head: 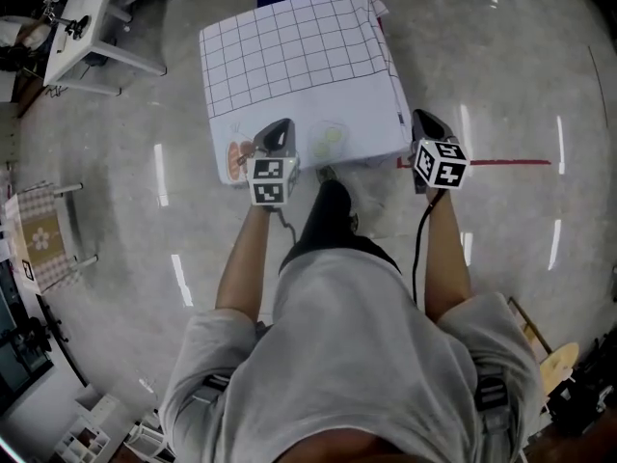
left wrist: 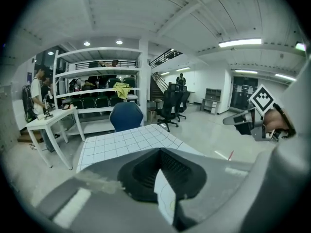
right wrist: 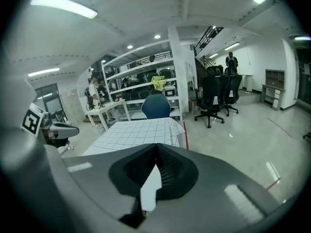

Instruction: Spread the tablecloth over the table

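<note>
The person wears a light grey short-sleeved T-shirt [head: 371,345] and dark trousers [head: 326,222]. The dark grey left gripper [head: 279,126] and right gripper [head: 425,118] each carry a white cube with black square markers [head: 273,180]. Behind the right one hangs a thin black cable [head: 420,244].

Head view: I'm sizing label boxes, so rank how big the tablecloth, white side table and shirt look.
1. shirt, inflated by nearness to the camera.
2. tablecloth.
3. side table, partly cut off by the frame.

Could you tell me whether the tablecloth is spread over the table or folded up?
Spread: the tablecloth lies opened flat, grid showing, its near edge pinched in the shut left claw and right claw.
</note>
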Demonstrator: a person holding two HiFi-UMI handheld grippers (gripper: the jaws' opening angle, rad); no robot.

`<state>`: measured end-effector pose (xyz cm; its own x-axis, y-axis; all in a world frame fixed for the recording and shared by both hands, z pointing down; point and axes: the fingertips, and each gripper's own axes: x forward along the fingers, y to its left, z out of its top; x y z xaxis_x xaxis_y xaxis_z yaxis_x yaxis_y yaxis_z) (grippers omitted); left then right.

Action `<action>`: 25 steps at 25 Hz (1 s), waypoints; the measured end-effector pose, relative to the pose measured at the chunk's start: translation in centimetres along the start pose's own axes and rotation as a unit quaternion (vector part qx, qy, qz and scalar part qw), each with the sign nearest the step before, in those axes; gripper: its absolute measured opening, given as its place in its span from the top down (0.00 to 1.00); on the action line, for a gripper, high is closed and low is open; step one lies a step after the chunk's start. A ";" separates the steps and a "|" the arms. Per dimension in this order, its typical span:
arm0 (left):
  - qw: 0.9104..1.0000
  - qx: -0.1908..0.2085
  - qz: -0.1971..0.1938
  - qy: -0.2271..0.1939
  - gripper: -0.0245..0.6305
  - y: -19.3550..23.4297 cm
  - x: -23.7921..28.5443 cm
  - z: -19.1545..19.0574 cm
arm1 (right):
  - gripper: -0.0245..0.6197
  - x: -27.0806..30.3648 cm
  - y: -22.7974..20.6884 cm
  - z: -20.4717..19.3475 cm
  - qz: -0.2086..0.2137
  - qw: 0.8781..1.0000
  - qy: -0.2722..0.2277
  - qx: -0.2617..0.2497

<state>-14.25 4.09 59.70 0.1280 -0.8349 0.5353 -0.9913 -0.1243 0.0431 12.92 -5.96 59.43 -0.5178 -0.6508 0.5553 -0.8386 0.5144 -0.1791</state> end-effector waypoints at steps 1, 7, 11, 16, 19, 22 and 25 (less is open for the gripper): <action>1.000 0.002 -0.010 0.002 0.93 -0.1 1.5 0.2 | 0.95 1.2 -0.4 -0.1 -0.002 1.000 0.013 -0.005; 0.998 -0.001 -0.060 0.021 0.93 -1.0 9.8 2.1 | 0.93 9.1 -3.8 -1.7 -0.011 0.994 0.108 -0.012; 0.996 -0.001 -0.081 0.047 0.93 -2.2 13.4 1.6 | 0.83 14.5 -5.5 -4.5 -0.002 0.987 0.162 0.002; 0.994 0.001 -0.077 0.077 0.93 -5.1 17.1 0.5 | 0.82 19.0 -9.4 -8.2 0.007 0.975 0.222 -0.007; 0.994 -0.026 -0.053 0.093 0.93 -5.0 17.6 -0.3 | 0.82 21.2 -9.3 -10.2 0.025 0.965 0.260 -0.029; 0.992 -0.053 -0.038 0.104 0.93 -5.4 18.0 -1.0 | 0.81 22.8 -8.6 -11.7 0.050 0.957 0.282 -0.053; 0.992 -0.055 -0.033 0.112 0.93 -6.7 18.6 -1.1 | 0.83 23.6 -8.2 -12.4 0.077 0.952 0.291 -0.056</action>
<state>-5.28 -9.96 70.30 0.1942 -0.6856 0.7016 -0.9800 -0.1045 0.1692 9.71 -18.57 84.08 -0.4247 -0.1590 0.8912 -0.7199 0.6562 -0.2260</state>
